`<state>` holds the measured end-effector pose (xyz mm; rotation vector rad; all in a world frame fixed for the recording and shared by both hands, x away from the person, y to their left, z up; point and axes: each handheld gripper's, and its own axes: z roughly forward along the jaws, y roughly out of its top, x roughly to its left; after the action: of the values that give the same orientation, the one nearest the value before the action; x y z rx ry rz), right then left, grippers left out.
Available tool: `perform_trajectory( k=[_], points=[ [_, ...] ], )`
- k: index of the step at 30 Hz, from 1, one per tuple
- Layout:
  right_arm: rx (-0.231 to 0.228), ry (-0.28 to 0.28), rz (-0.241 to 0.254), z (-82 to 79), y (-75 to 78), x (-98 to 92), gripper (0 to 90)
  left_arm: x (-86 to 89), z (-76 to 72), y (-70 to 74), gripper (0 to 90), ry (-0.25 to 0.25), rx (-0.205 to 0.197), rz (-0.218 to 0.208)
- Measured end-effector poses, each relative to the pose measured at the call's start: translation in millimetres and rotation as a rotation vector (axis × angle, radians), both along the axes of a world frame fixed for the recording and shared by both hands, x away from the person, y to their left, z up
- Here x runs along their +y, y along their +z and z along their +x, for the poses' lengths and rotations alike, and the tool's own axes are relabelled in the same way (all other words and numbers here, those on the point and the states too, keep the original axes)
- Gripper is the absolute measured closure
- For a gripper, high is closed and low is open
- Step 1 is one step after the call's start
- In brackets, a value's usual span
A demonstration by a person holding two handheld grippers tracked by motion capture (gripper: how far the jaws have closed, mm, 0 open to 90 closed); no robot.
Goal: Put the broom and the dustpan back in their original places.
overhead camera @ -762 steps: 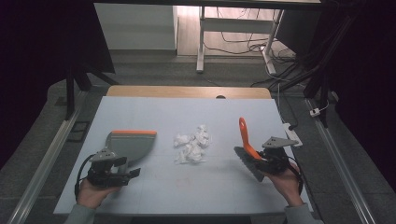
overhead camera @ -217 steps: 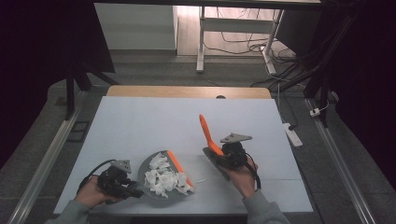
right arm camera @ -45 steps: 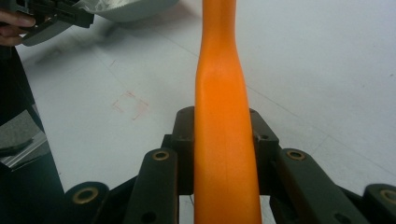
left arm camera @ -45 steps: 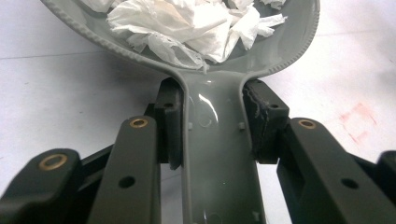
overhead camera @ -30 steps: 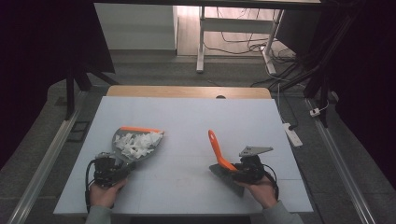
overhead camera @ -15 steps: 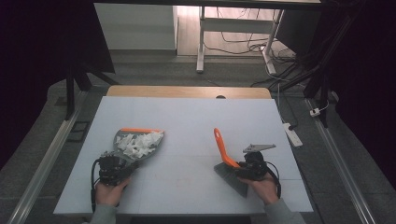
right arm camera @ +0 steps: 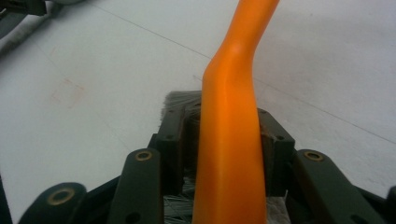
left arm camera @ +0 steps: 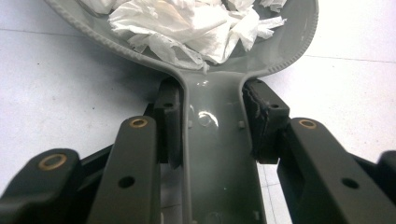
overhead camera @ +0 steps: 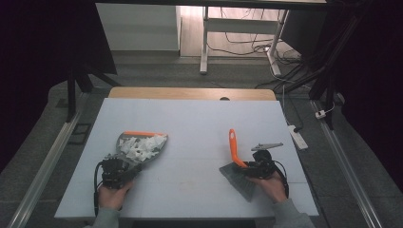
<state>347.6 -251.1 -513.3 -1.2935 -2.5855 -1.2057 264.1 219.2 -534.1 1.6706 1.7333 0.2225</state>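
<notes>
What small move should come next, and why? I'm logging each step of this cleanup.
Probably carry the dustpan off to empty it: the crumpled paper already lies inside it, the left tongs clamp its handle, and the brush stands apart.

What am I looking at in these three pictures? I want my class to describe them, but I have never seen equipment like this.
A person sits at a pale blue table, holding a hand-operated two-jaw gripper in each hand. One picture looks down from above; the other two come from cameras riding on each gripper. The left gripper clamps the handle of a grey plastic dustpan filled with crumpled white tissue paper. The right gripper clamps the orange handle of a small grey-bristled brush, whose bristles rest on the table.
</notes>
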Motion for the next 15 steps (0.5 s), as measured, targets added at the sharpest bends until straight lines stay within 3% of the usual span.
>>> perform_trajectory(
  k=[4, 8, 15],
  points=[
    [0.007, -0.010, -0.005, 1.7, -2.3, -2.3, 56.4, -0.3, 0.1, 0.0, 61.4, 0.000, 0.001, 0.003],
    [-0.009, -0.033, -0.045, 1.2, -2.9, -2.4, 52.1, -0.3, 0.1, -0.2, 61.4, -0.002, 0.001, 0.002],
    [-0.026, -0.047, -0.064, 0.1, -2.5, -1.3, 48.3, 0.3, 0.0, -0.4, 61.0, -0.007, -0.001, -0.001]
  ],
)
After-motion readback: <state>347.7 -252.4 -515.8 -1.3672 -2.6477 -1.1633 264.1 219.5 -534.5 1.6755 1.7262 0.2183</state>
